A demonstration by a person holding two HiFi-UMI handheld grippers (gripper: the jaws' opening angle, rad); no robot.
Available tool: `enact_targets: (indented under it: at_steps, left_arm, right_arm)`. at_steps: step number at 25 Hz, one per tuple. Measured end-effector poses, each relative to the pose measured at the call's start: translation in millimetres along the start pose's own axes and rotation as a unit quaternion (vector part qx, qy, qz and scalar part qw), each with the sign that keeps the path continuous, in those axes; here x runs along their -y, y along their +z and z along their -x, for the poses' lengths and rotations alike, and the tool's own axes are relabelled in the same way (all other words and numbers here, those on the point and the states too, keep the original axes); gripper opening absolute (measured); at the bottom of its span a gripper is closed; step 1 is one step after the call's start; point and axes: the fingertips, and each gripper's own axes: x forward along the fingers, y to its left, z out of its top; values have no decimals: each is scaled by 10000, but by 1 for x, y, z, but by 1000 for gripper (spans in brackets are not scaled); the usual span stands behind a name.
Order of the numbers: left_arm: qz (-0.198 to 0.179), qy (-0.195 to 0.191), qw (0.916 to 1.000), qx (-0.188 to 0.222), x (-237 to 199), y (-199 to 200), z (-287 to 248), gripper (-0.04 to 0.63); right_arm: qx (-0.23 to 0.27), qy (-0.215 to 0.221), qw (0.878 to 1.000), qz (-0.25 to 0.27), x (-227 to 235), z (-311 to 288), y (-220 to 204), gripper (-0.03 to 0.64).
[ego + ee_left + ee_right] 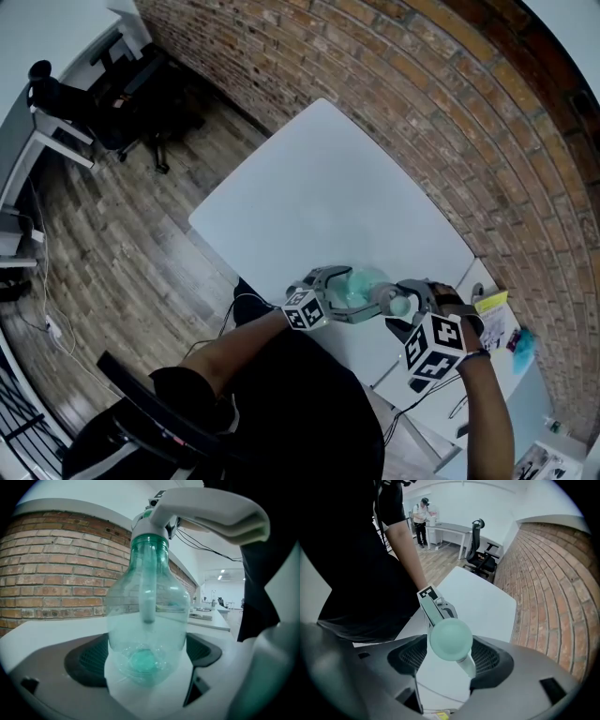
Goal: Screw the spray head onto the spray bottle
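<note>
Left gripper (146, 660) is clamped on the body of the bottle (147, 602), centre of the left gripper view, probably to stop it spinning. Right gripper (449, 663) is closed on the spray head (451, 638), which sits at the bottle neck. That grip looks meant for twisting the thread down. Both meet at lower centre of the head view, above the table (319, 187).

spray bottle (361, 284) — partly hidden, head view | desk clutter (497, 323) — too small to tell
</note>
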Motion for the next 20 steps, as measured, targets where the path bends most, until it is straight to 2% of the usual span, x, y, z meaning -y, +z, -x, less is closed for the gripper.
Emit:
enact_targets:
  at_steps: [3,6,8,9,11,13,17,20]
  left_arm:
    - [6,22,10000,-50,0,0,-1,515]
    - [15,6,10000,-73,1,1,-1,515]
    - [26,17,10000,-87,0,1,0,514]
    - [31,23,9999,-94,0,1,0,514]
    - [38,32,9999,-100,0,1,-1,512]
    - [27,42,10000,-86,0,0,-1,512]
    - [12,42,10000,-57,0,1,-1,512]
    - [16,43,10000,-41,1,2,0,512]
  right_arm:
    - [-168,22,9942,1063,-3,1,3,276]
    - [-565,130,9681,2439,-8,-8,-1,275]
    - [-816,158,9507,2989,-6,-13,-3,275]
    - [-903,185,9458,3113,-5,-15,-4,275]
    - [-979,251,9446,3124,-4,-16,-3,275]
    - [-944,295,9521,2894,-4,-16,-2,276]
    - [-633,393,9790,1897,-5,-16,-2,276]
    - [-430,367,9914,1178,-4,-14,0,276]
